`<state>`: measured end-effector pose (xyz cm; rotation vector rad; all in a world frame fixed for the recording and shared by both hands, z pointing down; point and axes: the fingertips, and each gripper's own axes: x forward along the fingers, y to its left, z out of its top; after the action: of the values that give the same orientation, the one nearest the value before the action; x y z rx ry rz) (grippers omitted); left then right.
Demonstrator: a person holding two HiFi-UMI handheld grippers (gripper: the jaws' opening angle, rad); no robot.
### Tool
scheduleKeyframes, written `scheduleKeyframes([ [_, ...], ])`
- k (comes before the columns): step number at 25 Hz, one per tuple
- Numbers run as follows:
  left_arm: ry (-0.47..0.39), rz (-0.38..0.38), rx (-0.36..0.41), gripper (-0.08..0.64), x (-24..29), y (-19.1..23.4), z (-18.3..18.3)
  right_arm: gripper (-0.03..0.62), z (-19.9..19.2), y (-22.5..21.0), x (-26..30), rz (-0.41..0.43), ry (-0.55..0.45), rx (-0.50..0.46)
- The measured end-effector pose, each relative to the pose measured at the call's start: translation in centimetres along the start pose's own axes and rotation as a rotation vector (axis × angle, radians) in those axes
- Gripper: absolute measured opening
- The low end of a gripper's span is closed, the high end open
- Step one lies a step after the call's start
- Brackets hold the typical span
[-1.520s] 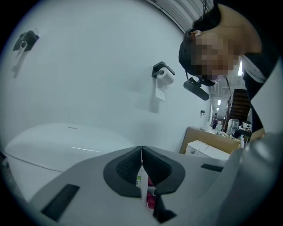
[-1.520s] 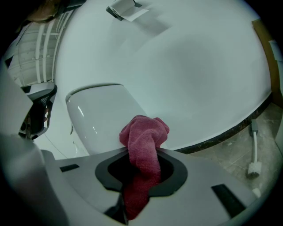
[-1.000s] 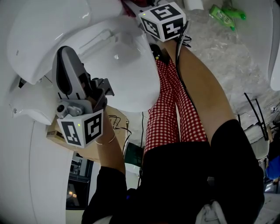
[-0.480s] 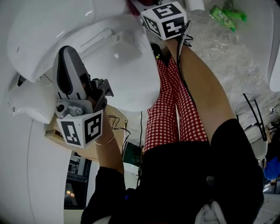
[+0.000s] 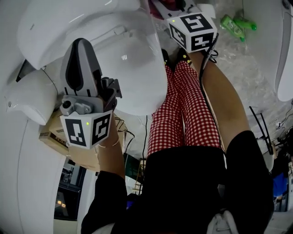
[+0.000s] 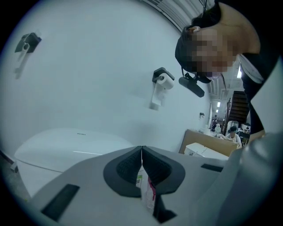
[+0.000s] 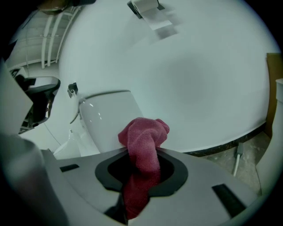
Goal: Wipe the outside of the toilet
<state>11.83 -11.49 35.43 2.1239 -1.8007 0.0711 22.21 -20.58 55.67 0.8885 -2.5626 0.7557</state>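
In the head view the white toilet (image 5: 128, 64) fills the upper left with its lid down. My left gripper (image 5: 81, 45) is raised over the seat's left side, near the tank, with its grey jaws shut and pads together. The left gripper view shows only a thin white and pink slip behind the pads of the left gripper (image 6: 141, 149). Beyond the bowl's far edge, my right gripper (image 5: 168, 6) is shut on a red cloth (image 5: 158, 9). The right gripper view has the red cloth (image 7: 143, 141) bunched between the jaws, facing the toilet's outer wall (image 7: 110, 117).
A person's legs in red checked trousers (image 5: 183, 114) stand right beside the bowl. A green bottle (image 5: 236, 22) lies on the floor at the back right. A cardboard box (image 5: 52, 135) sits left of the toilet. A paper holder (image 6: 161, 81) hangs on the wall.
Both grippers have shifted to the right in the head view, and the right one sits a little lower. The cloth is still gripped and the left jaws stay shut.
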Motion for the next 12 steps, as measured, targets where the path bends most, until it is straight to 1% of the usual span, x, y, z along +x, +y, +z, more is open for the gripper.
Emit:
scheduleKeyframes([
  [4, -0.019, -0.019, 0.02, 0.011, -1.5, -1.0, 1.5, 0.097, 4.2, 1.8, -3.5, -0.003, -0.076, -0.04],
  [7, -0.022, -0.043, 0.019, 0.011, -2.5, -2.6, 2.8, 0.097, 7.4, 4.1, -6.7, -0.003, -0.122, -0.057],
  [12, -0.024, -0.095, 0.063, 0.011, -3.9, -5.4, 5.5, 0.097, 12.9, 9.7, -11.4, 0.051, -0.201, -0.112],
])
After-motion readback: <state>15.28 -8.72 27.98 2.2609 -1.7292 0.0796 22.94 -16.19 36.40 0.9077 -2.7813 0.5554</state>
